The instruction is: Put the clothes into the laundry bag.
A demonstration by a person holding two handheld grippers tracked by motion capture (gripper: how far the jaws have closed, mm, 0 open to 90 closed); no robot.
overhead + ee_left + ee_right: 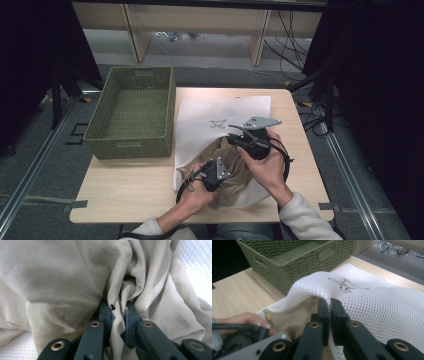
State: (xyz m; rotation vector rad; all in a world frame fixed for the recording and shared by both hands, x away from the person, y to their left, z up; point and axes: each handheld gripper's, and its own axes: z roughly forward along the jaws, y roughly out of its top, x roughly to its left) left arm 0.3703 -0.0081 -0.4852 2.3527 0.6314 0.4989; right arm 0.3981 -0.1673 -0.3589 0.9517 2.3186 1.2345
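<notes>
Two grippers mid-tabletop: left gripper (pixel 117 315) jaws clenched on crumpled beige cloth (pixel 62 282); right gripper (pixel 329 307) jaws pinching white mesh bag (pixel 372 305) rim. Woven green basket (pixel 131 145) beside.

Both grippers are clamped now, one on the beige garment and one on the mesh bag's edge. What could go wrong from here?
1. The left gripper pinches only a narrow fold of the beige garment; it may slip out when pushed.
2. The right gripper holds a thin edge of the white mesh laundry bag; a pull could free it and close the opening.
3. Much garment lies bunched at the mouth and could snag on the zipper.
</notes>
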